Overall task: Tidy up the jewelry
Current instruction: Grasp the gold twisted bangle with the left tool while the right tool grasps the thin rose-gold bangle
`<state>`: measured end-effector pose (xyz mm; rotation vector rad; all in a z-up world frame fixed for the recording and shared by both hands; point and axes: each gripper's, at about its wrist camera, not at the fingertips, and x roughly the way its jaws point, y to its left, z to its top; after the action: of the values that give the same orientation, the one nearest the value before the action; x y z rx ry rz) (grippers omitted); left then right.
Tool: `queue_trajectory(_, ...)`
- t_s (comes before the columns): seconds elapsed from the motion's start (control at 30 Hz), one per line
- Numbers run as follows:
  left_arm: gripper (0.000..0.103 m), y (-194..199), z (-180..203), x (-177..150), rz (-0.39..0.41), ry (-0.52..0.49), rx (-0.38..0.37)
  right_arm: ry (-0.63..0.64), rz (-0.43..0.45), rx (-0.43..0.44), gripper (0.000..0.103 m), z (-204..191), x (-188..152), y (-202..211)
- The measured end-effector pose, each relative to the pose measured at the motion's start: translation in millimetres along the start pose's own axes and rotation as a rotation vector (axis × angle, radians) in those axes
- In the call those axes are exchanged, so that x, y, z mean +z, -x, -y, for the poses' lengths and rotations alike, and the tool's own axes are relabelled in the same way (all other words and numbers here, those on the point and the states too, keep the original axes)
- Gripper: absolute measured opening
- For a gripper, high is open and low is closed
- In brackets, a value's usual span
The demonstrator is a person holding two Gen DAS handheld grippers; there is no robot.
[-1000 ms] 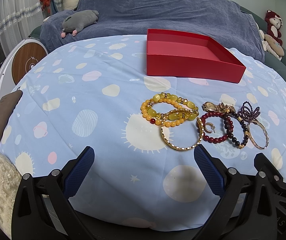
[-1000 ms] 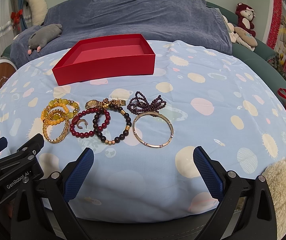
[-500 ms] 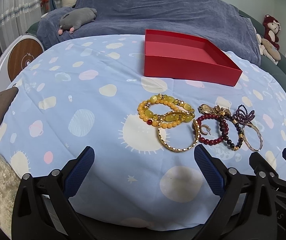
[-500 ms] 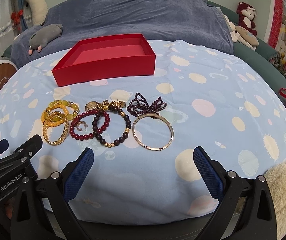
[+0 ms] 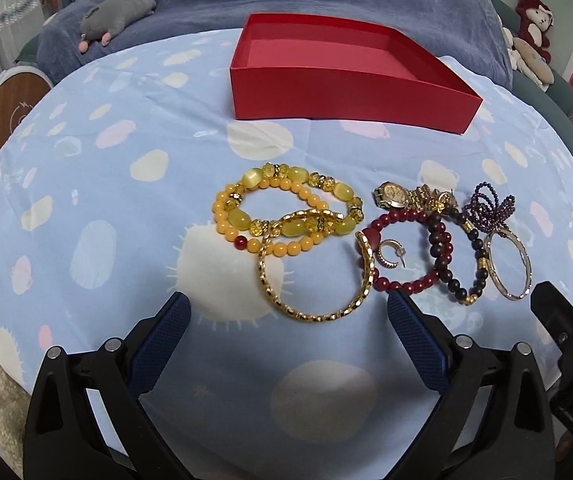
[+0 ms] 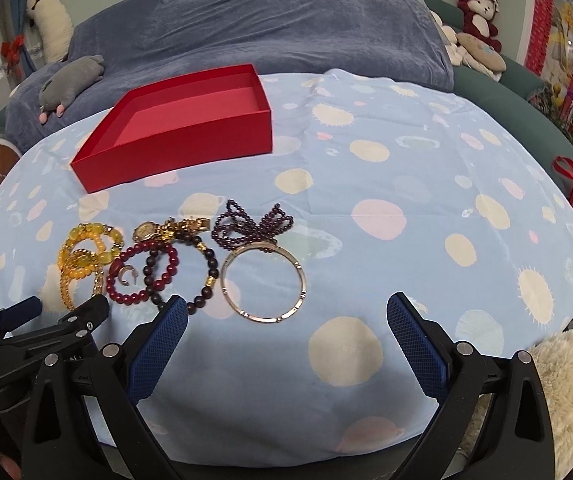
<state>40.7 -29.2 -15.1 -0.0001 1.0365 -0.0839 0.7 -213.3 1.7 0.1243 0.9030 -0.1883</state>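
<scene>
Both tongs have closed in on the jewelry (image 5: 366,240); left tongs (image 5: 288,320), narrowing slightly, and right tongs (image 6: 286,320) gape empty. Red box (image 5: 346,92) holds nothing; every piece remains unsorted

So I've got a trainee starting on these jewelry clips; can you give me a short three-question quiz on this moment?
1. True or false: the red box already holds a piece of jewelry.
2. What lies inside the loop of the dark red bead bracelet?
   A. gold watch  B. small crescent earring  C. purple bead string
3. Fill in: both the left gripper and the right gripper are ____, with nothing between their fingers.

Key: 1. False, its floor is bare. 2. B, the small crescent earring. 3. Open.
</scene>
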Motion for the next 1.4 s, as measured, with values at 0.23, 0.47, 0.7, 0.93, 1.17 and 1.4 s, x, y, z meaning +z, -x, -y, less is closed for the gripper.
queue_trajectory(0.23, 0.069, -2.2, 5.2, 4.2, 0.005, -0.020, 0.001, -0.025, -0.033, 0.016, 0.096, 5.2, 1.4, -11.1)
queue_trajectory(0.47, 0.053, 3.1, -1.1, 4.1, 0.030, 0.011, -0.032, -0.043, -0.059, 0.056, 0.084, 10.6, 8.5, -20.8)
queue_trajectory(0.7, 0.053, 11.7, -12.5, 1.9, 0.051, 0.040, -0.033, 0.007, -0.060, 0.077, 0.080, 4.9, 17.3, -29.3)
queue_trajectory(0.93, 0.053, 13.8, -18.0, -1.7, 0.054, 0.053, -0.018, 0.047, -0.108, 0.093, 0.073, -2.5, 18.1, -45.8)
queue_trajectory(1.17, 0.053, 10.6, -17.2, -4.5, 0.041, 0.055, -0.016, 0.071, -0.139, 0.073, 0.071, -8.5, 16.3, -51.5)
queue_trajectory(1.4, 0.053, 11.3, -17.2, -4.3, 0.044, 0.056, -0.013, 0.073, -0.131, 0.080, 0.056, -7.3, 16.3, -48.8)
